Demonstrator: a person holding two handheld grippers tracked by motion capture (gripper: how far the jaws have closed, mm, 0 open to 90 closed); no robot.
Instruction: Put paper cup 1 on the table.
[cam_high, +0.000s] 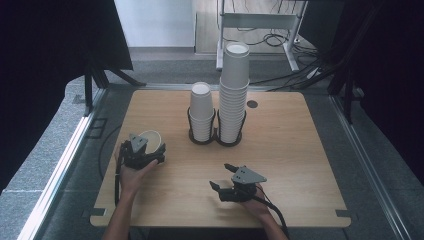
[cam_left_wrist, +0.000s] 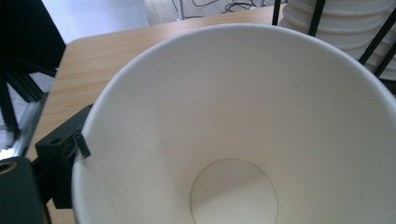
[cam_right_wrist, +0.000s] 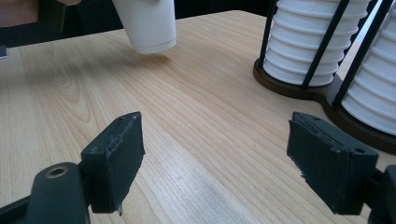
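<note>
High view: a light wooden table (cam_high: 300, 150) seen from above, with a person's two forearms coming in from the bottom edge. The left gripper (cam_high: 145, 152) sits near the table's left side and holds a single white paper cup (cam_high: 150, 139), its open mouth facing up and tilted toward the camera. The jaws pinch the cup's wall at the rim. Near the middle of the table's far half stands a dark wire cup holder (cam_high: 215, 135) with two rings. Its left ring carries a short stack of cups (cam_high: 201, 111); its right ring carries a tall stack of cups (cam_high: 234, 90), touching the short one's side. The right gripper (cam_high: 223, 176) hovers near the front edge, right of centre, jaws spread apart with nothing between them, well apart from the held cup.

Left gripper view: the inside of the paper cup (cam_left_wrist: 243, 121) takes up nearly the whole picture, with its round bottom seam visible low down. A black jaw clamps the rim at the lower left edge. The wooden table (cam_left_wrist: 93, 60) shows behind, and ribbed cup rims inside black holder rods appear at the top right.

Right gripper view: two black jaws stand wide apart over bare wood, gripping nothing. At the top left the held paper cup (cam_right_wrist: 148, 25) hangs tilted, its base lifted just above the table. At the right, the cup holder's (cam_right_wrist: 299, 88) dark base and rods enclose the two stacks.
</note>
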